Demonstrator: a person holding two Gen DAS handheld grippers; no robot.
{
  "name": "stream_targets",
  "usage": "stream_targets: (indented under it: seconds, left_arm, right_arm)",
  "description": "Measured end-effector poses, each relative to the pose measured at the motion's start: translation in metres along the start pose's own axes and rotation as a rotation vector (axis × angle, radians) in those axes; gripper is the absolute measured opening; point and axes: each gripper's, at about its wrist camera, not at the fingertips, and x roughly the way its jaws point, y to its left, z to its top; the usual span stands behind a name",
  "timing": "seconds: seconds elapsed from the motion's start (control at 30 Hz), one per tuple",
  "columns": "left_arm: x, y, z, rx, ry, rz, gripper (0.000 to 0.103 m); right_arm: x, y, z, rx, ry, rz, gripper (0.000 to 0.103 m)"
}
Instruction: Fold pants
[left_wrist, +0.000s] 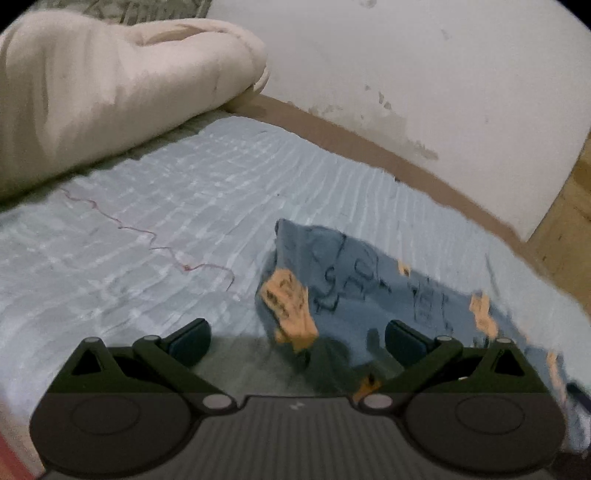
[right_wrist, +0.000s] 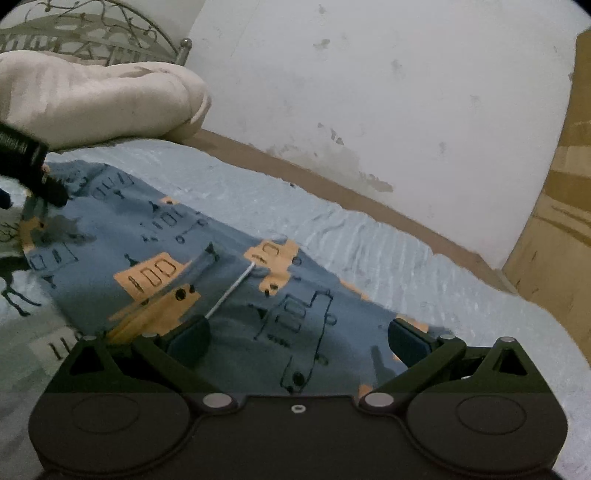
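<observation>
- Left gripper (left_wrist: 297, 341) jaws apart, I see only a rumpled pants (left_wrist: 354, 273) edge.
- Right gripper (right_wrist: 297, 341) jaws apart; its view shows pants spread flat, white drawstring (right_wrist: 231, 291), left gripper far left.

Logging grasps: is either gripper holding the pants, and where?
No. Left gripper and right gripper are both open above the pants, holding nothing.

No legible writing anywhere. The pants (right_wrist: 229, 280) carry only printed drawings — outlined vehicles and orange patches — no words. White markings on the black casing of the left tongs (right_wrist: 26, 162) are too blurred to read.
</observation>
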Motion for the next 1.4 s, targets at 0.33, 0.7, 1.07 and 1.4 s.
stream_targets:
  seconds: [0.33, 0.7, 1.07, 1.4]
  left_arm:
    - [0.014, 0.003, 0.001, -0.025, -0.007, -0.026, 0.102]
    - [0.005, 0.013, 0.000, -0.089, -0.023, -0.076, 0.098]
    - [0.003, 0.012, 0.000, -0.081, -0.018, -0.081, 0.097]
    - [-0.006, -0.006, -0.014, -0.021, -0.090, -0.058, 0.073]
  right_arm:
    - [-0.005, 0.011, -0.013, -0.027, -0.057, -0.053, 0.102]
    - [-0.007, 0.013, -0.014, -0.039, -0.075, -0.072, 0.102]
    - [-0.007, 0.016, -0.015, -0.043, -0.083, -0.081, 0.102]
    - [-0.007, 0.015, -0.016, -0.035, -0.084, -0.077, 0.102]
